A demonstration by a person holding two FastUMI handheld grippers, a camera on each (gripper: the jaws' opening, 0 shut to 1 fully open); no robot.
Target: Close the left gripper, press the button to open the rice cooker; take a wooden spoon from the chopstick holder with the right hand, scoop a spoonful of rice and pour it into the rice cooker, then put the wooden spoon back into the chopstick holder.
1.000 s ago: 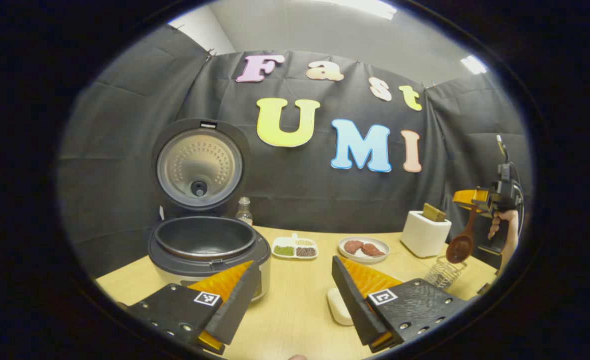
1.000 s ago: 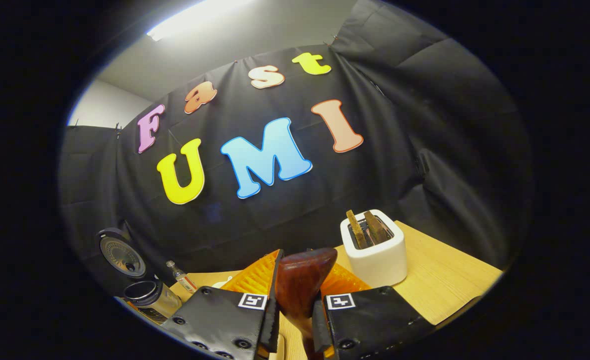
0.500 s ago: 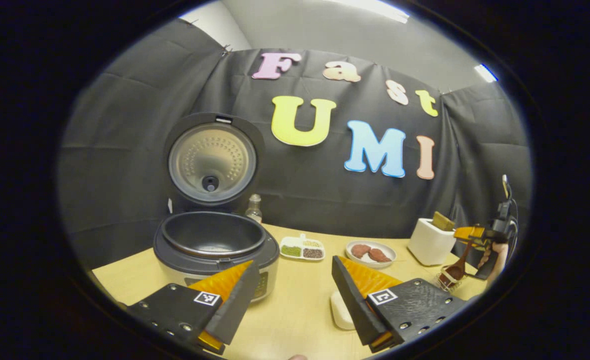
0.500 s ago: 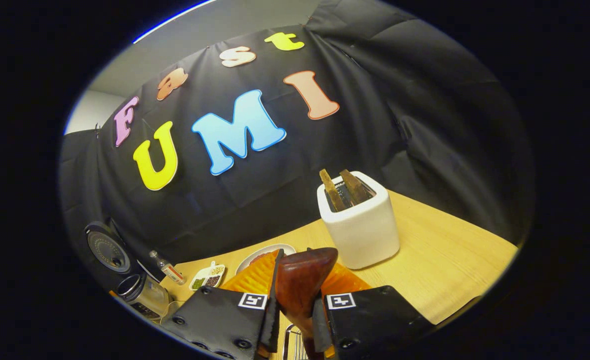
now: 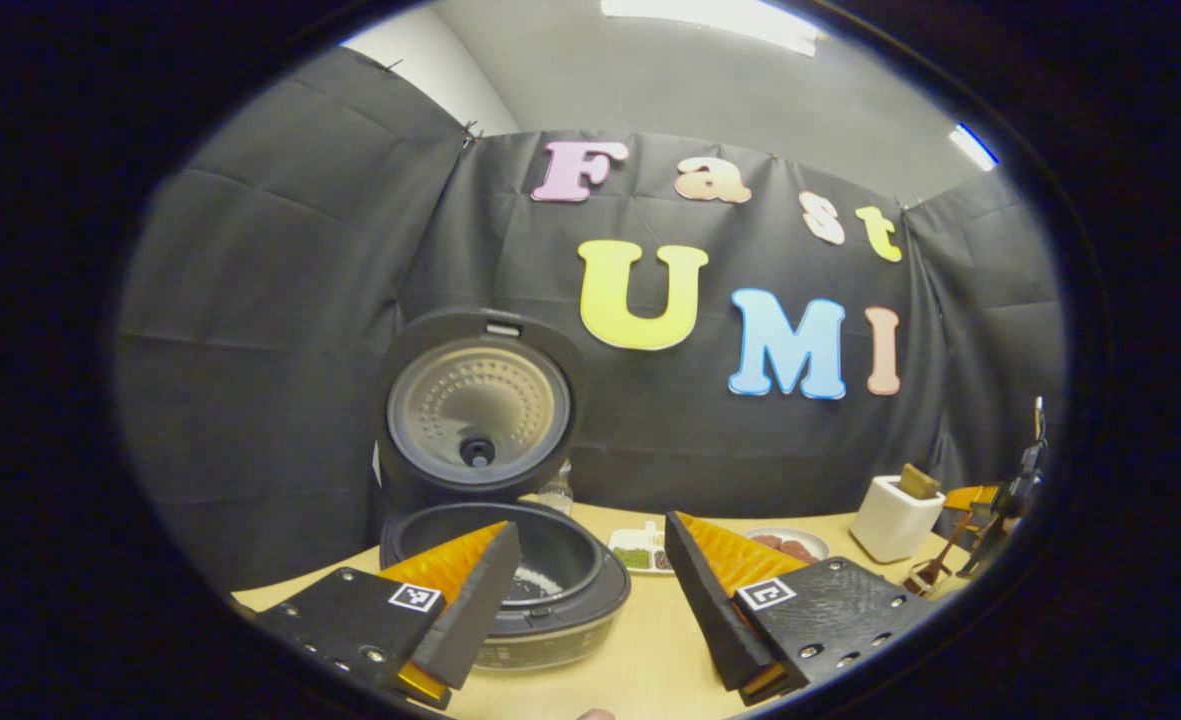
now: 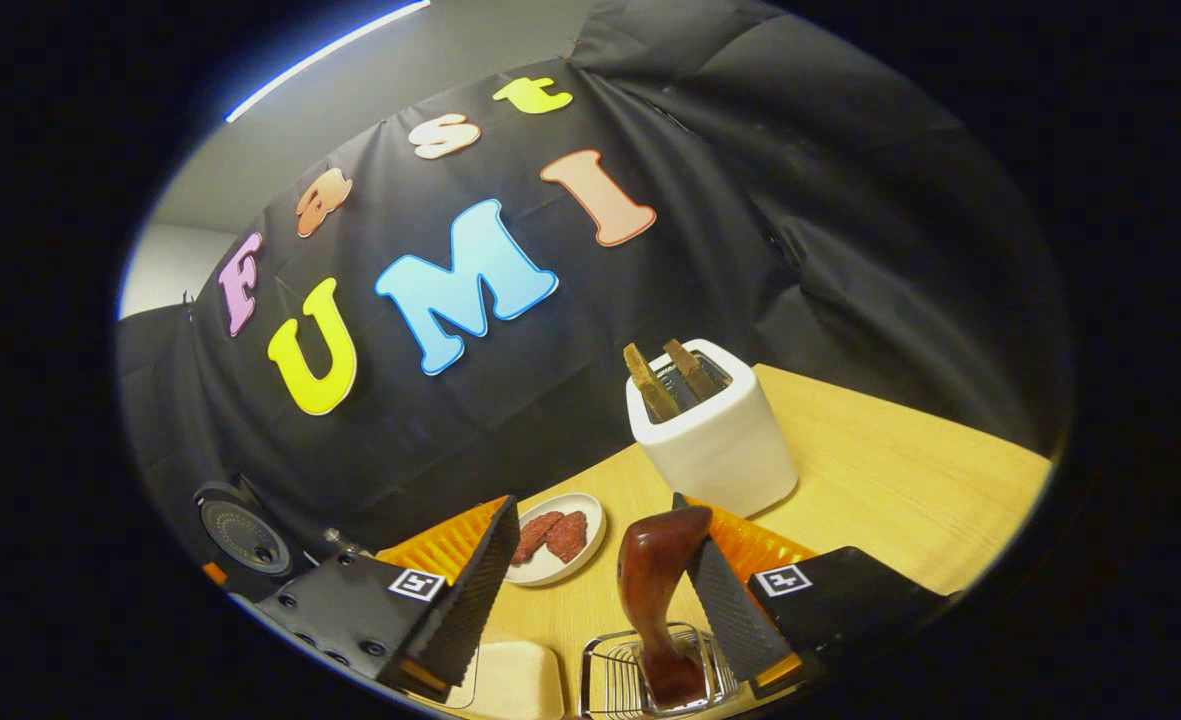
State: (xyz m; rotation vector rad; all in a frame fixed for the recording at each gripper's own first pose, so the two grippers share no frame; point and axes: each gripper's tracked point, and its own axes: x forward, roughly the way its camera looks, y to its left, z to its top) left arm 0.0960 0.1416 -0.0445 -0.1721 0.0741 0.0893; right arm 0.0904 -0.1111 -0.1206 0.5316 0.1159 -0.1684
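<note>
Right gripper view — one wooden spoon [image 6: 653, 580], seemingly released.

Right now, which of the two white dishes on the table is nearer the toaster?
The round plate with two reddish patties is nearer the toaster; the divided dish of green and dark grains sits nearer the rice cooker.

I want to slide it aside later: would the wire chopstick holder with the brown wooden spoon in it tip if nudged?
Probably, yes. The wire chopstick holder looks thin, open-meshed and light. The brown wooden spoon stands tall above its rim, leaning toward one finger of the open right gripper, so the load looks top-heavy. Push low, slowly.
</note>
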